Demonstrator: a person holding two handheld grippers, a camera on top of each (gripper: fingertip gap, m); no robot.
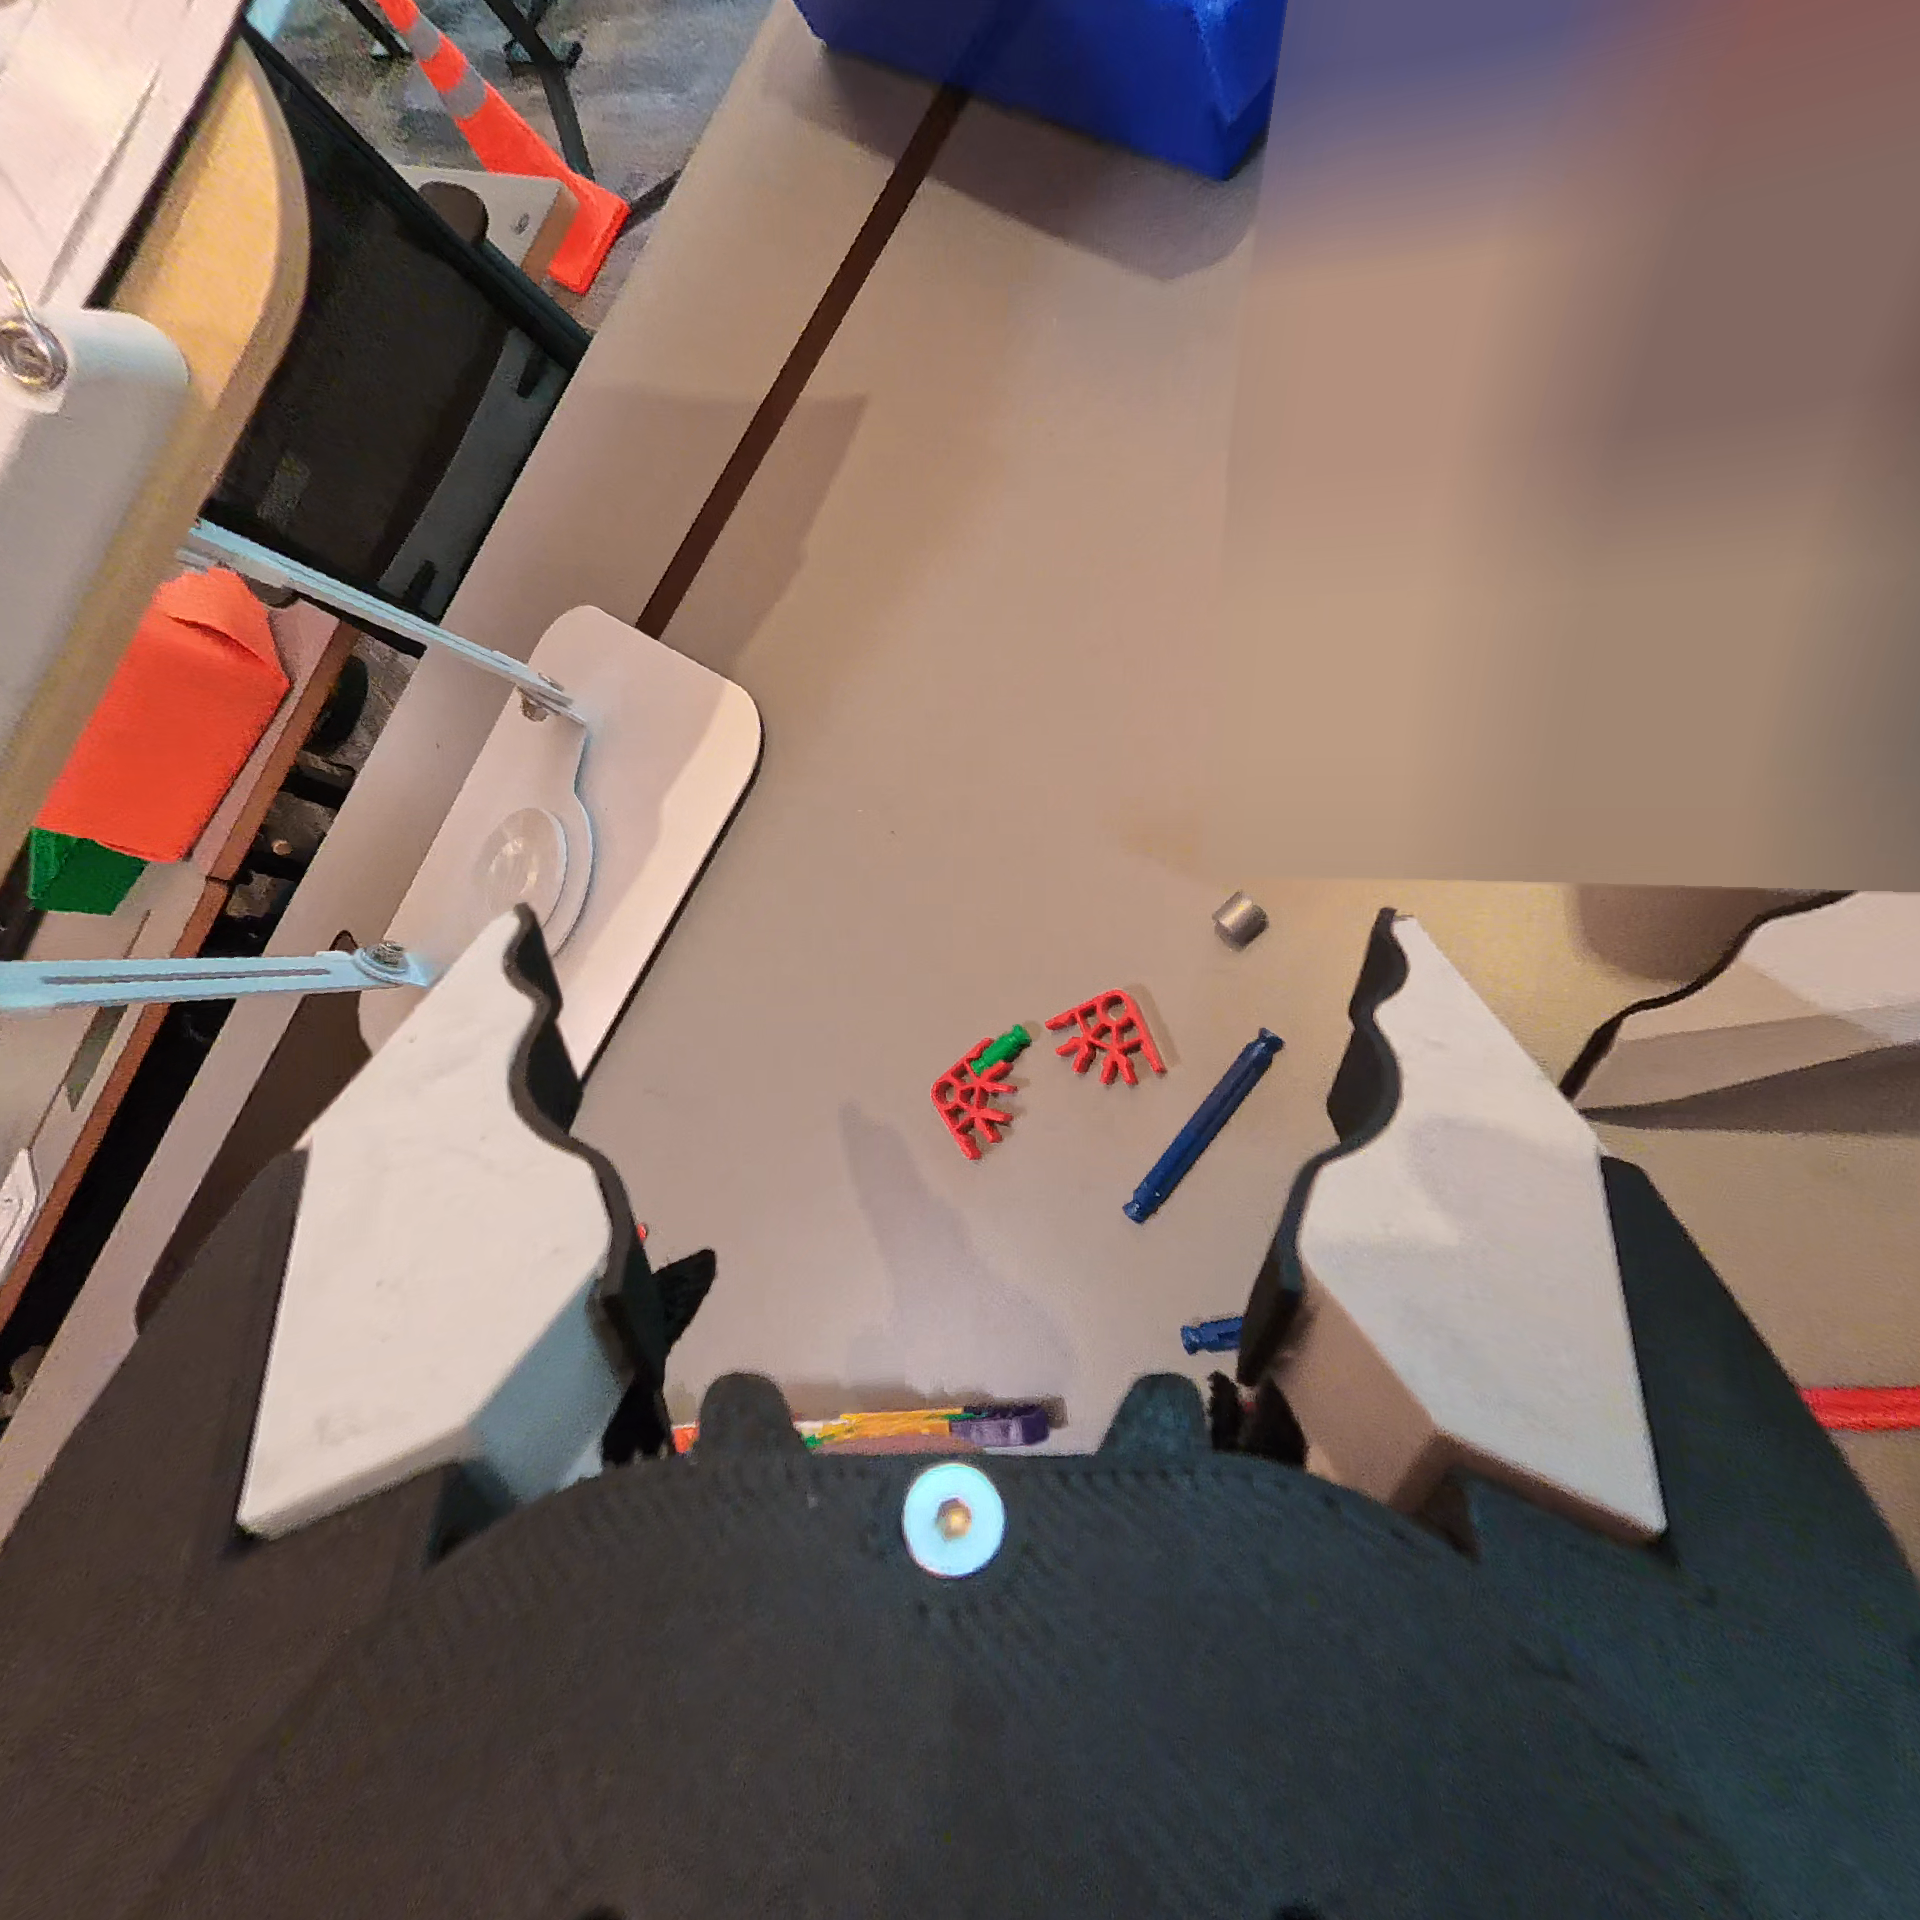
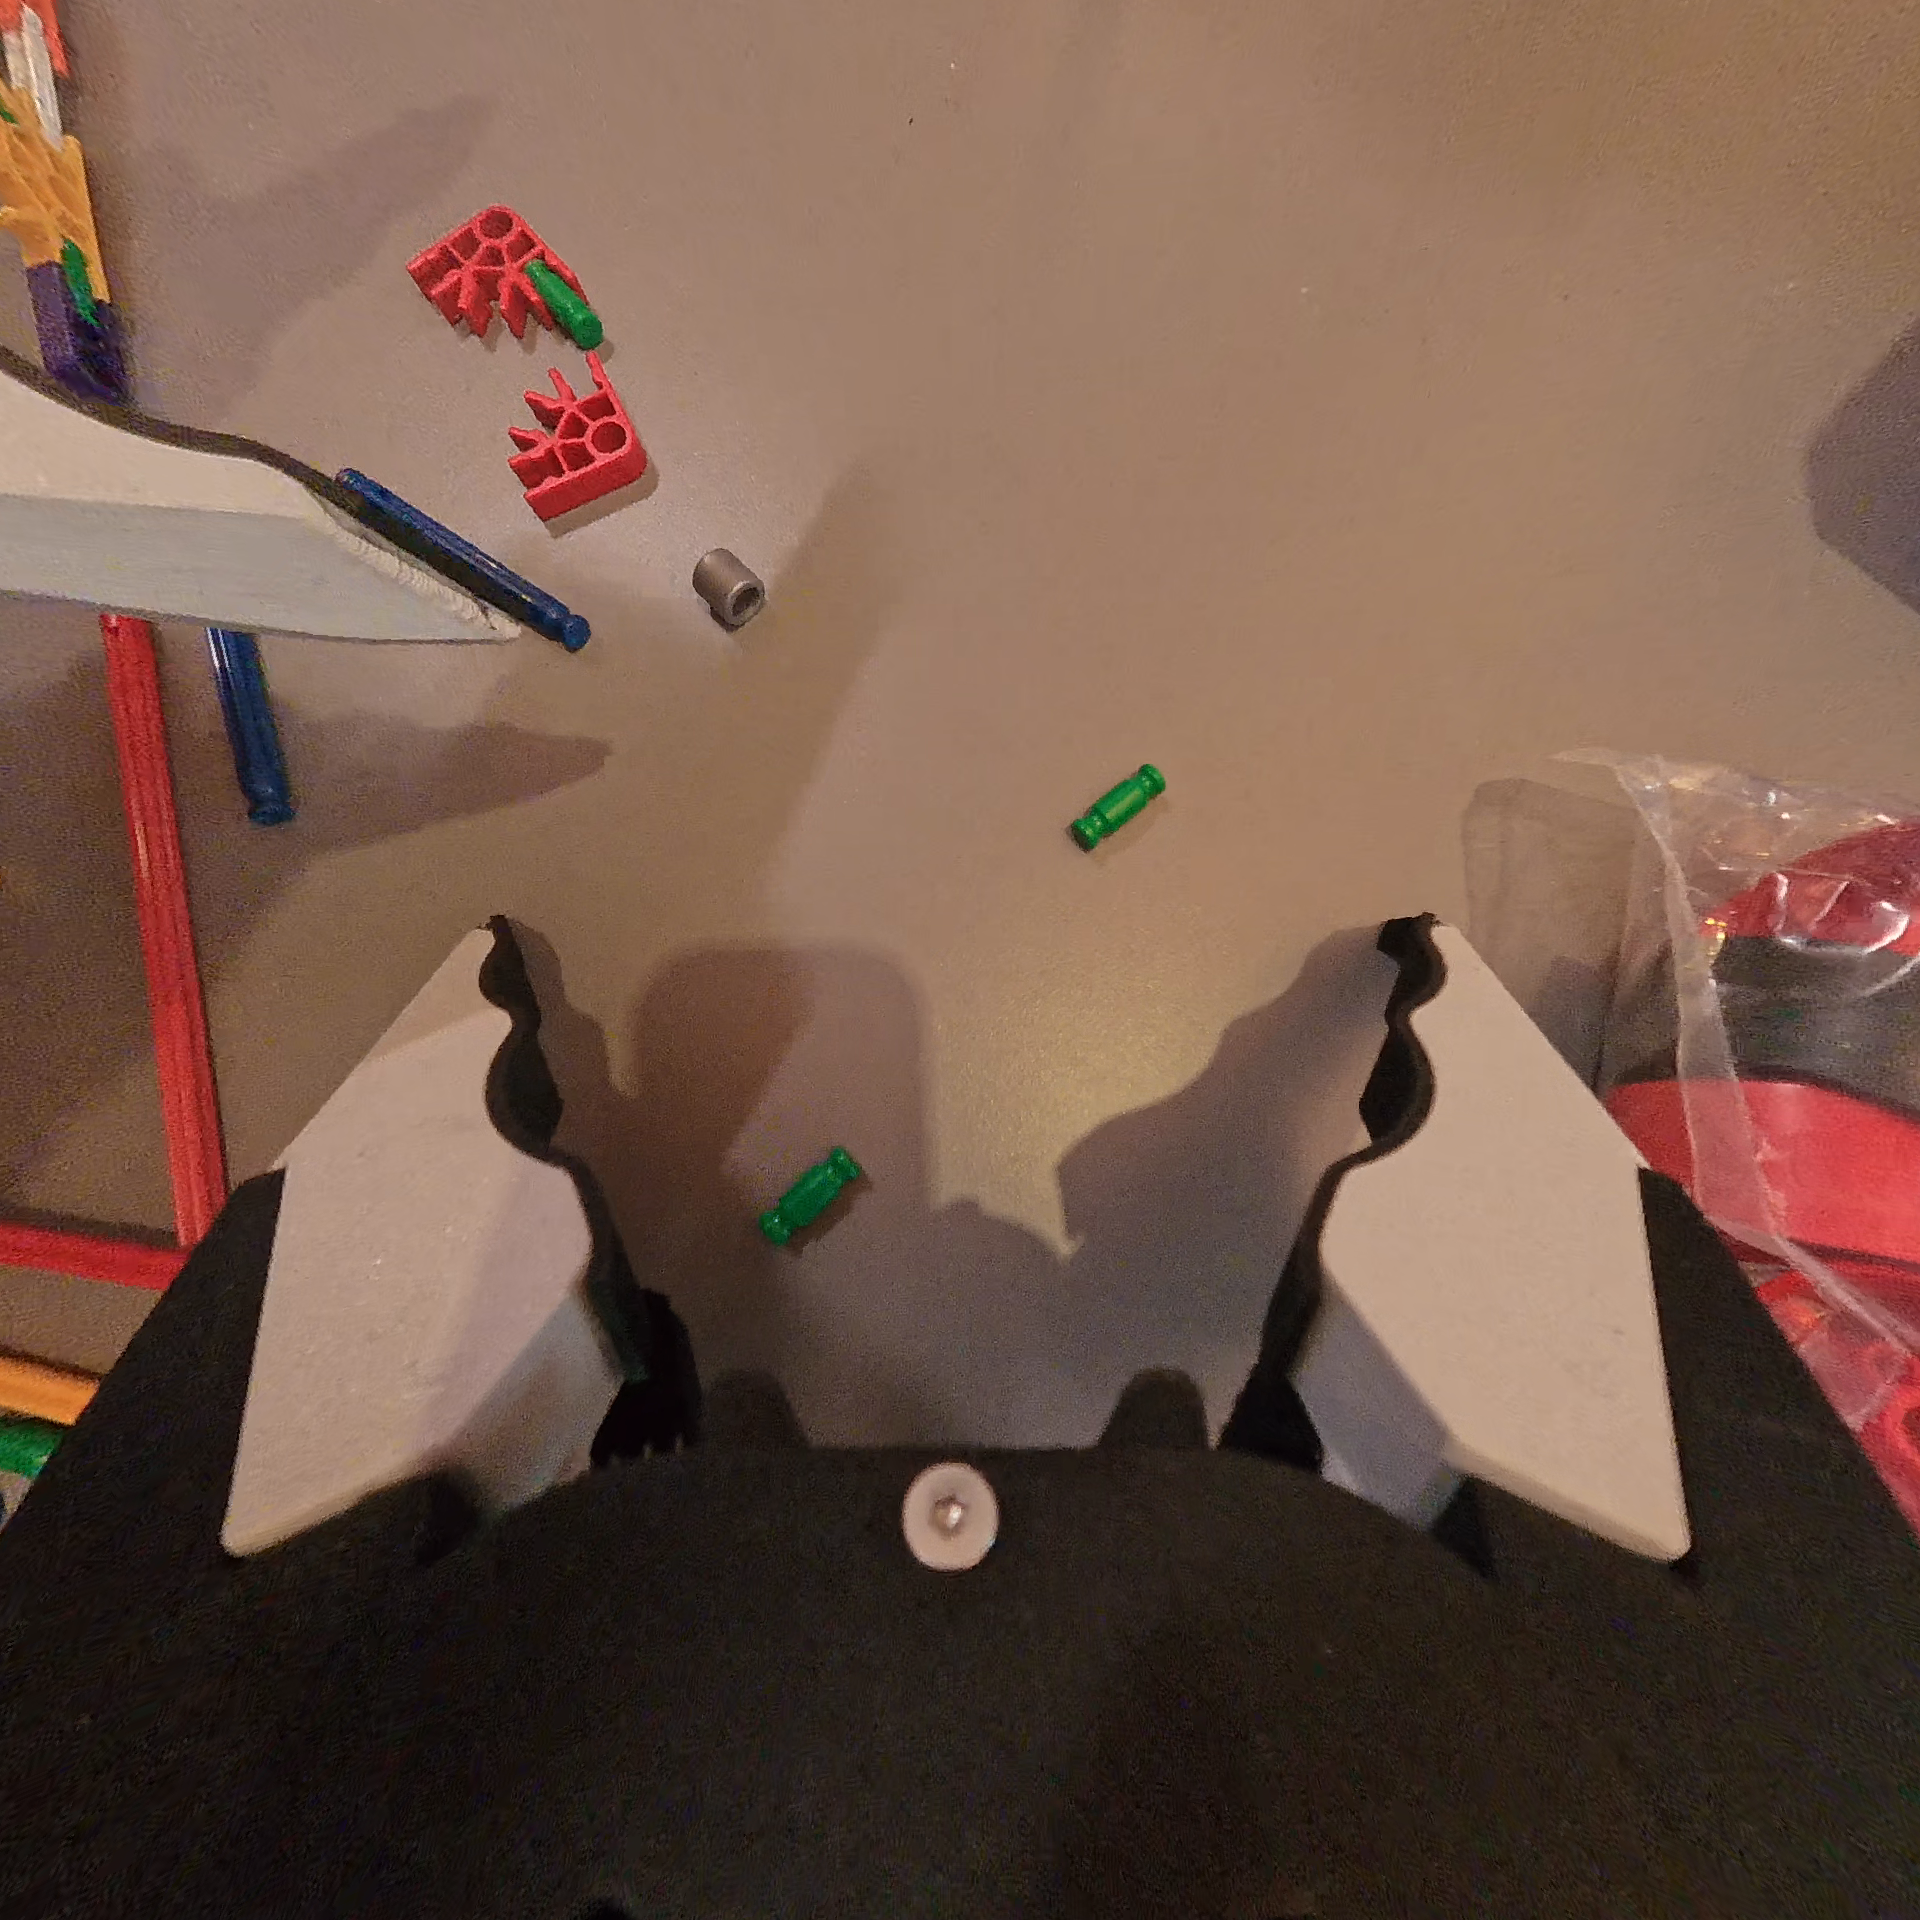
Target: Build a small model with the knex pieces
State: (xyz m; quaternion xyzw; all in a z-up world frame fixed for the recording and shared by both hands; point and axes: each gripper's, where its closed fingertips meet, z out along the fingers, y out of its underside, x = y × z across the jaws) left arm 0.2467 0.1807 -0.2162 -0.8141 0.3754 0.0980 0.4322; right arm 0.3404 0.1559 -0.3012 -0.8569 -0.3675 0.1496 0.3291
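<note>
My left gripper (image 1: 956,925) is open and empty above the beige table. Between its fingers lie two red corner connectors, one (image 1: 974,1101) with a short green rod (image 1: 1004,1047) on it and one (image 1: 1112,1036) beside it, a long blue rod (image 1: 1203,1125) and a small grey spacer (image 1: 1240,918). My right gripper (image 2: 961,925) is open and empty over the table. A short green rod (image 2: 809,1196) lies between its fingers and another (image 2: 1118,808) lies just ahead. The left gripper's finger (image 2: 208,540) shows at the left of the right wrist view, over the blue rod (image 2: 468,561).
A clear bag of red parts (image 2: 1766,1039) lies at the right. Red (image 2: 156,935) and blue (image 2: 247,738) rods and a yellow-purple assembly (image 2: 52,229) lie at the left. A blue block (image 1: 1091,73) stands far back. A white bracket plate (image 1: 623,779) sits at the table's left edge.
</note>
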